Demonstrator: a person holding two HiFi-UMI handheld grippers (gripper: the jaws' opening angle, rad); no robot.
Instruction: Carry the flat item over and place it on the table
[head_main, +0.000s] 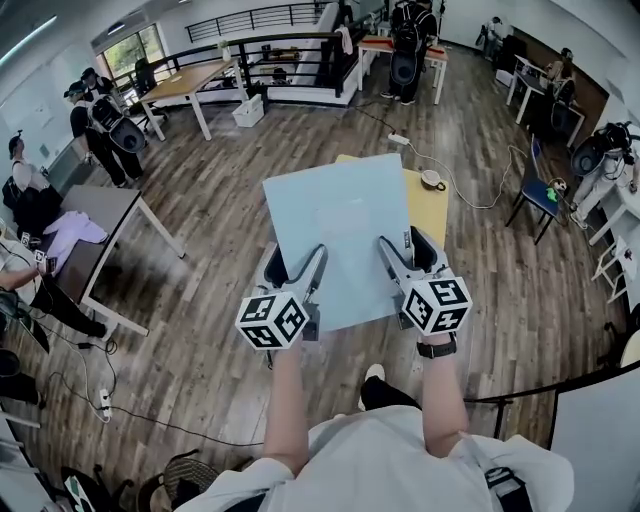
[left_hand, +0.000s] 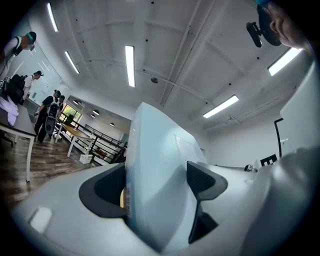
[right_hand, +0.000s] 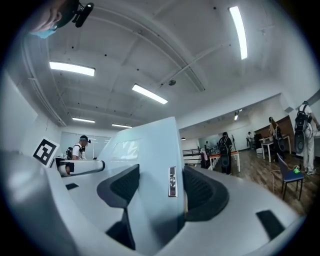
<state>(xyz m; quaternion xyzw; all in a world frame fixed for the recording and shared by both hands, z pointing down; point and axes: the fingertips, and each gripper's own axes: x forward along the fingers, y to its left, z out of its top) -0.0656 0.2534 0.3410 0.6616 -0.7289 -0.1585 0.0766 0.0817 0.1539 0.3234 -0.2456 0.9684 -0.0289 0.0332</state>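
A pale blue flat board (head_main: 340, 235) hangs level in the air above the wooden floor, held at its near edge by both grippers. My left gripper (head_main: 296, 270) is shut on the board's near left edge, and my right gripper (head_main: 402, 262) is shut on its near right edge. In the left gripper view the board (left_hand: 155, 180) stands edge-on between the dark pads (left_hand: 205, 181). The right gripper view shows the board (right_hand: 150, 165) pinched the same way, with a small label on its edge. A small yellow table (head_main: 428, 205) lies under the board's far right corner.
A round object and a white cable (head_main: 434, 180) rest on the yellow table. A grey desk (head_main: 95, 235) stands at the left, a blue chair (head_main: 540, 195) at the right. Several people stand along the room's edges. A railing (head_main: 270, 45) runs across the back.
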